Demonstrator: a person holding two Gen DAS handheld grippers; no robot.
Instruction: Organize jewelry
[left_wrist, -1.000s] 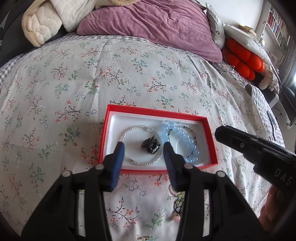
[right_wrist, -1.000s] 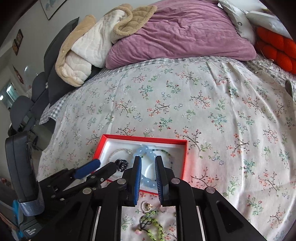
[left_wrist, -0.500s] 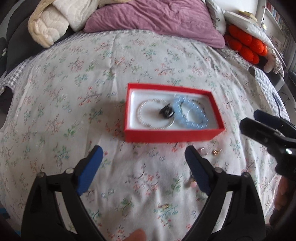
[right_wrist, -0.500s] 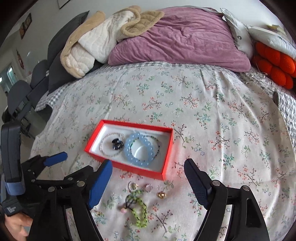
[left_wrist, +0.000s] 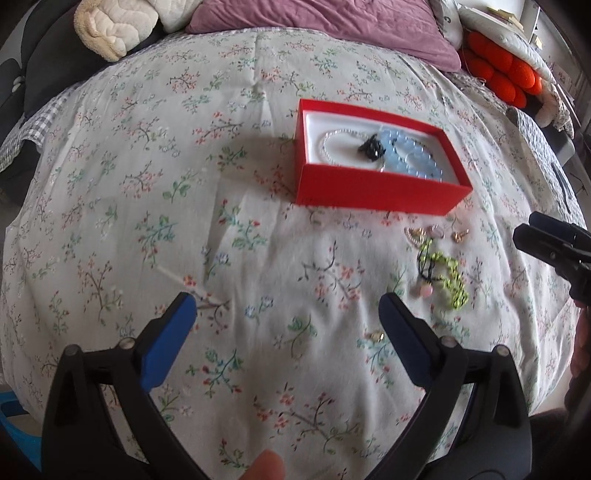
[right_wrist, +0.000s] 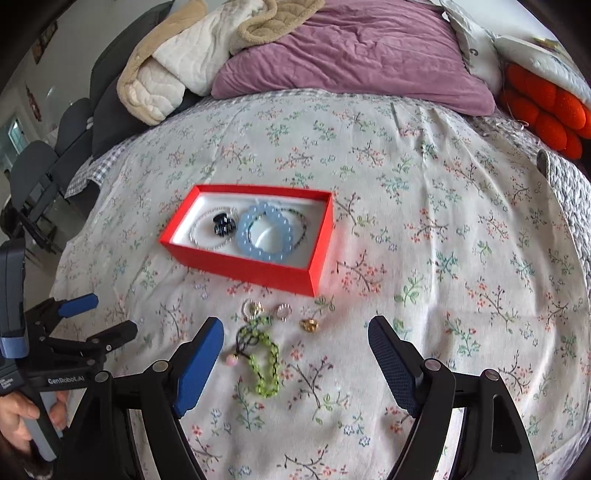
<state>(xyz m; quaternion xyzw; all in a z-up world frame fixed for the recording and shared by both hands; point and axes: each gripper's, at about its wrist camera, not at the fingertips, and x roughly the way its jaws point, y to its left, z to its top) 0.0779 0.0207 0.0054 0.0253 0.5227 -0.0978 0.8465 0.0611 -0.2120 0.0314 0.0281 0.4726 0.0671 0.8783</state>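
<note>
A bed covered by a floral sheet fills both views, with a purple pillow, a cream blanket and an orange cushion heaped at its far end. A red box with a white lining sits on the sheet. Inside it lie a pale blue bead bracelet, a thin clear-bead bracelet to its left, a small black piece resting between the two, and a dark thin bracelet partly under the blue one.

Just in front of the box, loose on the sheet, are a green bead bracelet with a black cord and a pink bead, two small rings beside a pearly one, and a small gold piece. In the left wrist view another tiny gold piece lies apart from the rest, near the right blue pad.

The left gripper hovers over bare sheet, well short of the box, its jaws opening wide with nothing between them. The right gripper is spread open above the loose jewelry; the green bracelet lies on the sheet between its blue pads, untouched by either. A hand holds the left gripper's handle at the lower left of the right wrist view
</note>
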